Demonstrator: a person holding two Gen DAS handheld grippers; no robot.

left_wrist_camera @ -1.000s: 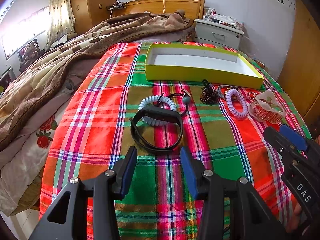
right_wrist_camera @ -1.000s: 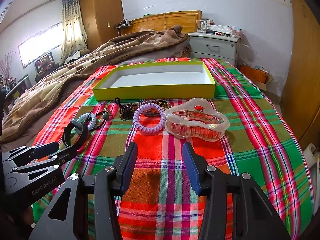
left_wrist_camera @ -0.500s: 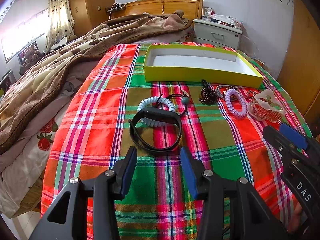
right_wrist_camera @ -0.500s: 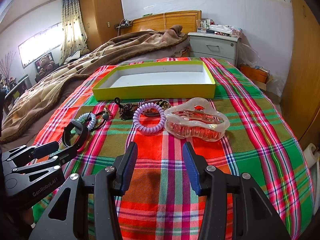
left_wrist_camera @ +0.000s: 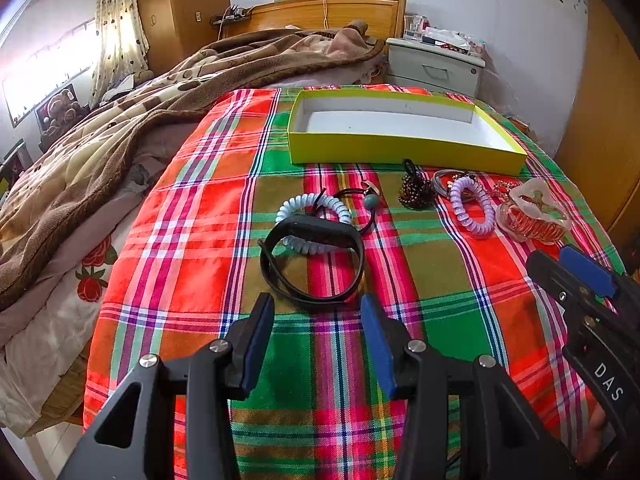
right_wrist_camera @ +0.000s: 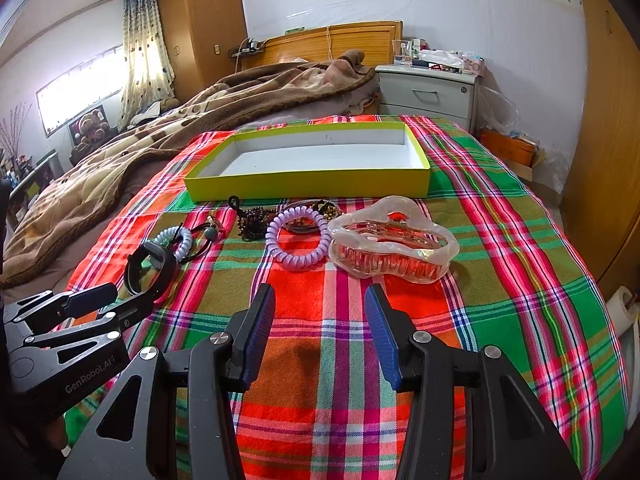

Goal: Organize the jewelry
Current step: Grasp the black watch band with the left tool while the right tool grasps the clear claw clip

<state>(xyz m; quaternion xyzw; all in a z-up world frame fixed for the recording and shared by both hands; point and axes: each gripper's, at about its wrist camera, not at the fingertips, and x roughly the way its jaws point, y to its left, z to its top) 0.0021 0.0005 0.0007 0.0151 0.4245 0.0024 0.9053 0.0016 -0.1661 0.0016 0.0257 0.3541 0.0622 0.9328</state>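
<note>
- While both of your grippers hang above the plaid cloth [left_wrist_camera: 192, 240] with nothing in them, the row of jewelry lies between you and the yellow box [left_wrist_camera: 400, 152], which sits empty at the far end.
- Your left gripper [left_wrist_camera: 318, 312] has its jaws spread wide and empty; the black band [left_wrist_camera: 312, 256] lies straight ahead of the fingertips, just beyond them, apart from both pads.
- That band is an oval loop lying flat, with its long axis running across your line of approach, and its far rim overlaps the pale blue coil tie [left_wrist_camera: 316, 216]. I judge a plain forward-and-down reach puts the near rim between the pads.
- Your right gripper [right_wrist_camera: 320, 304] is equally wide and holds nothing; the clear hair claw [right_wrist_camera: 394, 236] lies ahead and a little to its right, the lilac coil tie [right_wrist_camera: 298, 236] ahead and slightly left, touching or almost touching the claw.
- The claw's long axis also runs crosswise, so closing front-to-back would, I think, need a wrist turn.
- For the band the left is clearly nearer; for the claw, the right.
- The dark bead cluster [left_wrist_camera: 416, 192] sits near the box's front wall.
</note>
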